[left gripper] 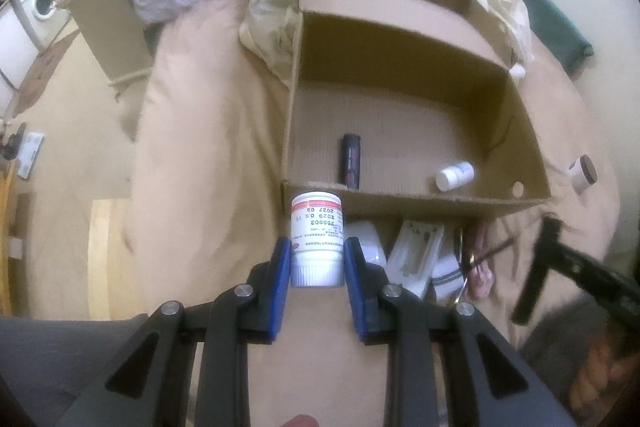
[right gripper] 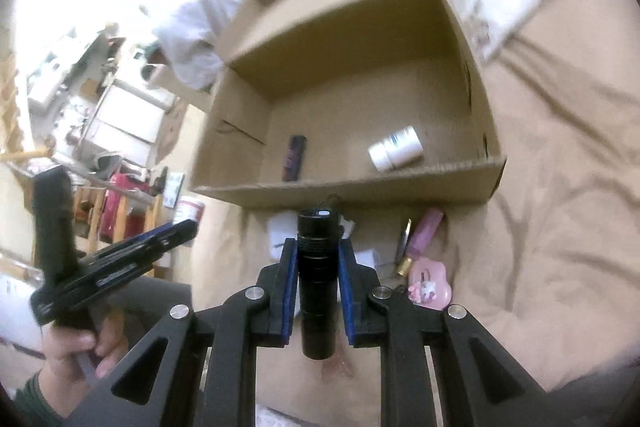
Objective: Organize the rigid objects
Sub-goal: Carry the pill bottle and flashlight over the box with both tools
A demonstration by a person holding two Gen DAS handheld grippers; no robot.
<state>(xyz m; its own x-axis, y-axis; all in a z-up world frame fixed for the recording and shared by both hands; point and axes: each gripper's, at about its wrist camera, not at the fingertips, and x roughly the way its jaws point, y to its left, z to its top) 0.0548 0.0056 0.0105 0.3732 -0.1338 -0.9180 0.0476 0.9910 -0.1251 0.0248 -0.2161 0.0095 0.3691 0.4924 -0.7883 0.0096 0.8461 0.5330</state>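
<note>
Left gripper (left gripper: 316,259) fingers clamp white pill bottle (left gripper: 317,239), cap end hidden between them, base toward cardboard box (left gripper: 416,197). Right gripper (right gripper: 318,263) clamps black flashlight (right gripper: 318,279), long axis boxward.

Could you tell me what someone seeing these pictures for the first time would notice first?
Most likely the two loaded grippers: the left gripper is clamped on a white pill bottle, and the right gripper on a black flashlight. Just beyond them an open cardboard box sits on a beige bedsheet, already holding a dark cylinder and a small white bottle lying on its side.
</note>
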